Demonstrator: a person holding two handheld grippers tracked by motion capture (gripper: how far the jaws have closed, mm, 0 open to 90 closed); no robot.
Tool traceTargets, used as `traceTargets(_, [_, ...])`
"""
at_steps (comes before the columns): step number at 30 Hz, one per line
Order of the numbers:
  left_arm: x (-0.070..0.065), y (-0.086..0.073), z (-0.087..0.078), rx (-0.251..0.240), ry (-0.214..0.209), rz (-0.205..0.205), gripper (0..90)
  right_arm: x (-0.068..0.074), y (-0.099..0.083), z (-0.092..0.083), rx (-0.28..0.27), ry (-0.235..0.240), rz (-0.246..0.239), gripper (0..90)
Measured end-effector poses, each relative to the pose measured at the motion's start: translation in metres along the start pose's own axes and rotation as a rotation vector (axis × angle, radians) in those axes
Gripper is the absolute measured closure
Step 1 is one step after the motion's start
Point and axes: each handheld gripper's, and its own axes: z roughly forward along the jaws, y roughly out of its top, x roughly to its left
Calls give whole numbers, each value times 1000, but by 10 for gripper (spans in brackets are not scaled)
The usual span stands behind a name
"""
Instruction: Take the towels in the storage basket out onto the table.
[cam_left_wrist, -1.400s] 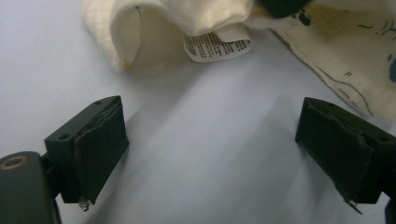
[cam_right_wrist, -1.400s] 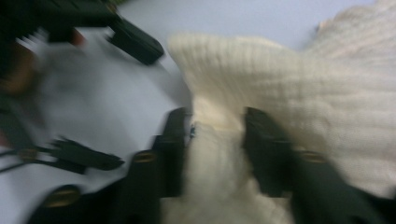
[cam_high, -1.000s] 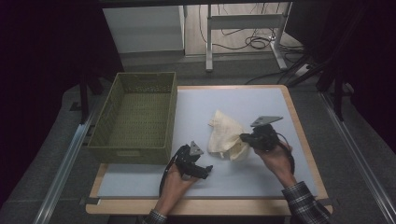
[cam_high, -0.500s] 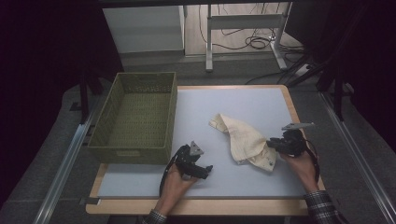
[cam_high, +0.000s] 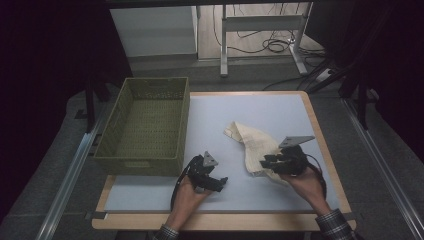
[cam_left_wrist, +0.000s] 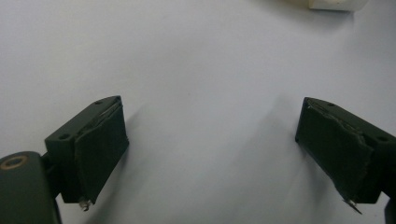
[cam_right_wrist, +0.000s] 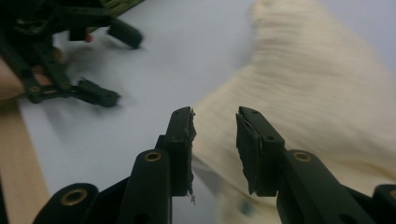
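One cloth (cam_high: 256, 145), soft, light, limp | R gripper (cam_right_wrist: 214, 125) jaws just opening, part apart over cloth edge, no clamp | L gripper (cam_left_wrist: 210, 154) wide apart, empty | pinch a corner/hem.

We list a green woven basket (cam_high: 145, 127) at the left of a pale blue mat (cam_high: 260, 107) on the wood-edged table (cam_high: 320, 130); beyond, a white cabinet (cam_high: 152, 30), a metal desk frame (cam_high: 260, 25) and floor cables (cam_high: 272, 46).

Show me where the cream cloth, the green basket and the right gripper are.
cream cloth (cam_high: 252, 140): high view, middle of its fabric.
green basket (cam_high: 181, 131): high view, its right wall.
right gripper (cam_right_wrist: 215, 128): right gripper view, midway between its fingers.
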Motion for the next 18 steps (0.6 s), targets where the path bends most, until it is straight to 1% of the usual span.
traceTargets(1, [0,0,0,1,1,0,88,3,1,5,6,16,-2,657])
traceTargets(2, [0,0,0,2,1,2,88,9,2,16,18,36,-12,653])
traceTargets(4, [0,0,0,2,1,1,88,13,2,31,40,52,-19,641])
traceTargets(5, [0,0,0,1,0,0,88,15,-1,44,64,45,-31,625])
traceTargets(7, [0,0,0,0,0,-1,88,15,-5,53,87,33,-36,603])
traceTargets(8, [0,0,0,0,0,-1,88,15,-5,53,87,33,-36,603])
traceTargets(9, [0,0,0,1,0,0,88,14,-11,60,112,8,-47,611])
traceTargets(10, [0,0,0,1,0,0,88,14,-11,60,112,8,-47,611])
traceTargets(11, [0,0,0,3,1,2,88,15,-16,61,84,-16,-58,717])
traceTargets(12, [0,0,0,3,1,2,88,15,-16,61,84,-16,-58,717])
traceTargets(13, [0,0,0,4,2,3,88,15,-17,60,83,-39,-68,761])
traceTargets(14, [0,0,0,3,2,3,88,15,-17,59,87,-45,-67,816])
traceTargets(15, [0,0,0,3,2,3,88,12,-17,58,92,-29,-53,844])
traceTargets(18, [0,0,0,4,2,3,88,12,-16,57,104,-23,-39,852])
